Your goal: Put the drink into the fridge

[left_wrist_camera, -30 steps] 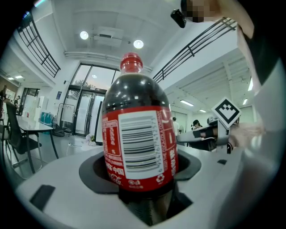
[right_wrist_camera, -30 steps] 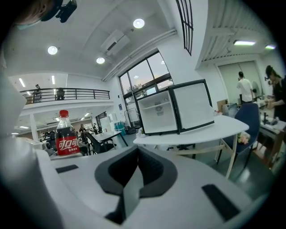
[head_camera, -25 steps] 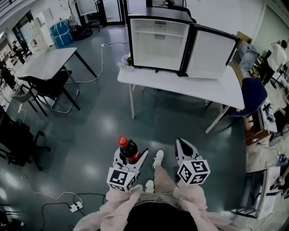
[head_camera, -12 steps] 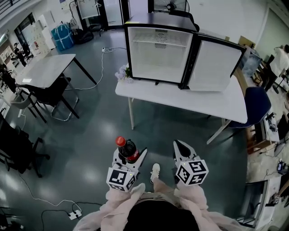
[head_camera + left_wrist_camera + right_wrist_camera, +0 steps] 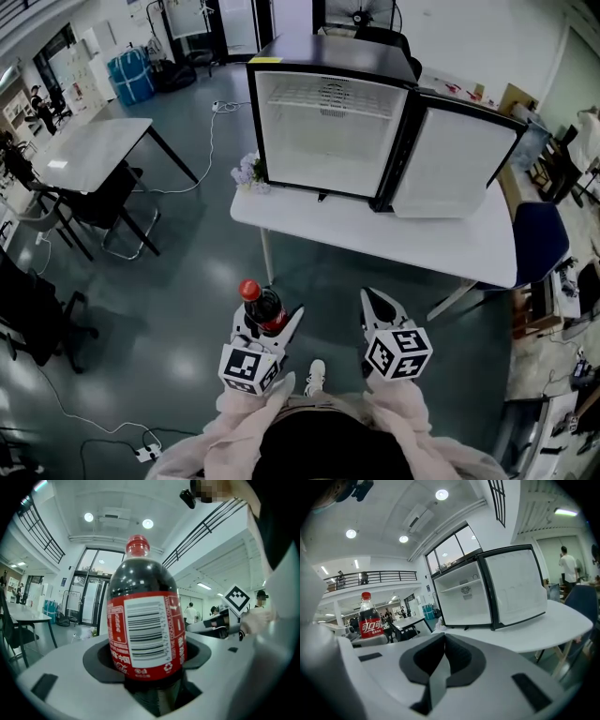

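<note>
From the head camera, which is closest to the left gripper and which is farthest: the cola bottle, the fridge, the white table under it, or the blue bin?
1. cola bottle, held right in the left gripper.
2. white table, just ahead.
3. fridge, standing on that table, door open.
4. blue bin, far back on the left.

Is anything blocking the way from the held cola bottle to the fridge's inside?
Nothing visible does. The left gripper holds the bottle above the floor. The fridge stands on the table ahead, its door swung open and its compartment apparently empty.
</note>
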A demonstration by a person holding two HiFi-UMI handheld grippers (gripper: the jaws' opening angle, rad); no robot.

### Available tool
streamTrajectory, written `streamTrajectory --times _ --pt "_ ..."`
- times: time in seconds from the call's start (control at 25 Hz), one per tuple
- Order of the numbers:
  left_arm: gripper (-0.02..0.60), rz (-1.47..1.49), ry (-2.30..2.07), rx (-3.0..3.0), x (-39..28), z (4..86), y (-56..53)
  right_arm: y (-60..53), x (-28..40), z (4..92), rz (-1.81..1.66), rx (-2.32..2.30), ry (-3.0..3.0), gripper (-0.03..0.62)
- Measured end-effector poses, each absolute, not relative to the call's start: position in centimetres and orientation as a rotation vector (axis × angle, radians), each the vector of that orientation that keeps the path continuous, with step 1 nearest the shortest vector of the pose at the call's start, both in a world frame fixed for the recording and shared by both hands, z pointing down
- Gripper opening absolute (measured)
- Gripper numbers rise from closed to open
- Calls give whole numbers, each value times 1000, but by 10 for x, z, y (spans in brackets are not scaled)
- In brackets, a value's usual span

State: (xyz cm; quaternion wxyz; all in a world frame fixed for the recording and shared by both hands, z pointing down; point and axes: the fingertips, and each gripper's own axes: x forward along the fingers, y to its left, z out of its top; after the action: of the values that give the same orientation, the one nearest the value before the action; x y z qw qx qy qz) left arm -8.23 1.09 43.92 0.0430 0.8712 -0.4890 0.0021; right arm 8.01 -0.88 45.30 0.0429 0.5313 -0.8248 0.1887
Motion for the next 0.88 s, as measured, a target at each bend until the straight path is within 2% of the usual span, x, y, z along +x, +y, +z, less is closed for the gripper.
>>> streamTrajectory --times 0.44,0.88 --pt "321 5 -1608 2588 -83 453 -59 -82 92 462 583 1587 -2551 11" --pt "321 46 -1599 2554 -84 468 -80 -107 86 480 727 1555 -2560 11"
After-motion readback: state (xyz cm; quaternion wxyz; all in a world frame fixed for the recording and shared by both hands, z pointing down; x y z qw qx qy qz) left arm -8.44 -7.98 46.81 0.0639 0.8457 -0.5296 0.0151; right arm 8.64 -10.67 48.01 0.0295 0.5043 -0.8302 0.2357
